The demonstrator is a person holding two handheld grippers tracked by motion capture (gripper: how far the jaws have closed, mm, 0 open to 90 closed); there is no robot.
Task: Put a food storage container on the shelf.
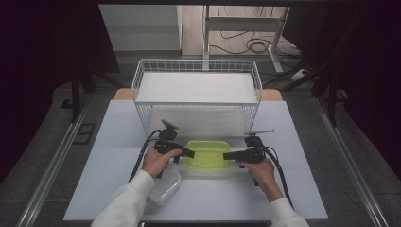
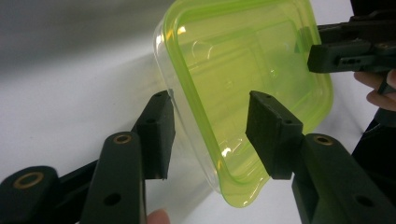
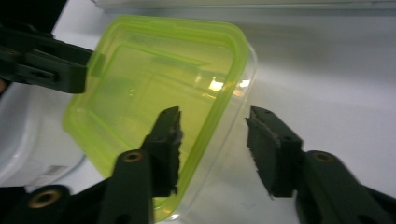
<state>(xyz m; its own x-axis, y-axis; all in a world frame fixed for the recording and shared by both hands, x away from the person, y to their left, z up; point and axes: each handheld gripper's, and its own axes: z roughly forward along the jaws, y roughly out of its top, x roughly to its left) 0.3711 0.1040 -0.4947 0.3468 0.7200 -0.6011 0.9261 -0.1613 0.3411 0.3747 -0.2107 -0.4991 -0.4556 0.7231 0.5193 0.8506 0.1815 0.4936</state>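
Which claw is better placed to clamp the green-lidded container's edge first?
Left, narrowly. The left claw already straddles the rim of the green-lidded container, jaws apart on both sides. The right claw straddles the opposite rim equally, so the difference is slight.

The container (image 1: 208, 156) you are working on is a clear, rounded-square plastic box closed by a translucent lime-green lid (image 2: 243, 70), which sits flat on its rim. It stands upright on the pale surface (image 1: 293, 189), just in front of the wire basket. Its left edge lies between the jaws of your left claw (image 2: 210, 126), its right edge between those of your right claw (image 3: 212, 140). A moulded rectangular panel marks the lid's centre.
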